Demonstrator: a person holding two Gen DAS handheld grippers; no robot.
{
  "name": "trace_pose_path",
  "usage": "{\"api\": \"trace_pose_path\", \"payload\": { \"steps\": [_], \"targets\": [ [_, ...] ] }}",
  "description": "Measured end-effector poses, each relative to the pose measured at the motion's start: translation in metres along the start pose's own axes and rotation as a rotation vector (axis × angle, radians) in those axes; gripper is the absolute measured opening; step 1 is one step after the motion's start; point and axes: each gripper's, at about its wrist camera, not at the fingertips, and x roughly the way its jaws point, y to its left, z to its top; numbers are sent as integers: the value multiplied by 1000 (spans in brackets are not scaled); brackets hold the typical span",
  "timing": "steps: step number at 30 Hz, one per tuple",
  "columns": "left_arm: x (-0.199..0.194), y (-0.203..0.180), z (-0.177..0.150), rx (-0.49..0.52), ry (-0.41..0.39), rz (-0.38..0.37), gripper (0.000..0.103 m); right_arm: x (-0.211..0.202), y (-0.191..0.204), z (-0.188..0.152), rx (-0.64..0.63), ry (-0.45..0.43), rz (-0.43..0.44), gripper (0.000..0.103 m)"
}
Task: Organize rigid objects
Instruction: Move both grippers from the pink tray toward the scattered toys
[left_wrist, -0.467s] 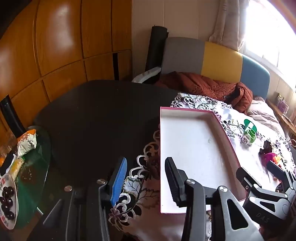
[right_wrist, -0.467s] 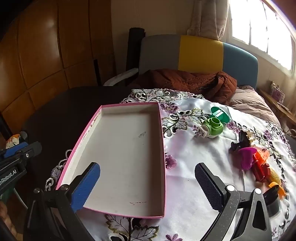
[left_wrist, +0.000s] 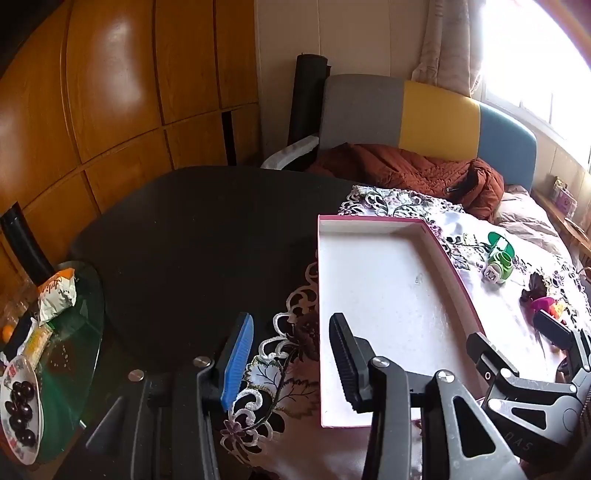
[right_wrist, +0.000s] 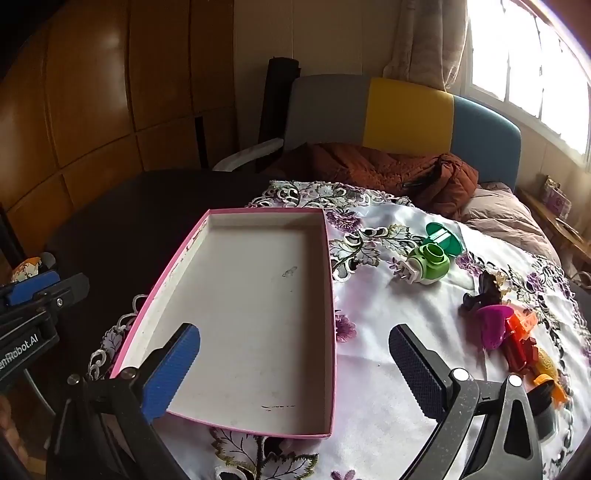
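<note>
A shallow white tray with a pink rim (right_wrist: 328, 295) lies empty on a floral cloth. My right gripper (right_wrist: 293, 365) is open wide, hovering over the tray's near right edge with nothing between its fingers. To its right lie a green plug-in gadget (right_wrist: 430, 264), a green lid (right_wrist: 441, 236), a dark toy (right_wrist: 484, 291), a magenta scoop (right_wrist: 491, 328) and red-orange toy pieces (right_wrist: 521, 339). My left gripper (left_wrist: 291, 354) is open and empty, straddling the tray's (left_wrist: 454, 273) near left corner. The green gadget (left_wrist: 498, 267) sits beyond the tray.
The cloth (right_wrist: 388, 332) covers part of a black table (left_wrist: 192, 240). A glass side table (left_wrist: 74, 332) at far left holds snack packets and a plate of cherries (left_wrist: 20, 406). A sofa with a rust-coloured jacket (right_wrist: 388, 173) stands behind.
</note>
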Motion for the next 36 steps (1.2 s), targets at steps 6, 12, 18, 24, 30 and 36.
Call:
{"api": "trace_pose_path", "payload": {
  "steps": [6,12,18,24,30,36],
  "targets": [
    [0,-7,-1,30,0,9,43,0,-2,0,3,-4,-2,103],
    [-2,-11,-2,46,-10,14,43,-2,-10,3,19,-12,-7,103],
    [-3,-14,-2,62,-11,8,43,-4,-19,6,32,-23,-17,103],
    [-4,-18,-3,73,-7,0,43,-8,-28,9,26,-36,-23,103],
    [-3,-23,-3,88,4,-18,43,-14,-46,16,46,-54,-33,103],
    [-1,-29,-3,98,26,-75,43,-18,-75,25,79,-66,-46,103]
  ]
}}
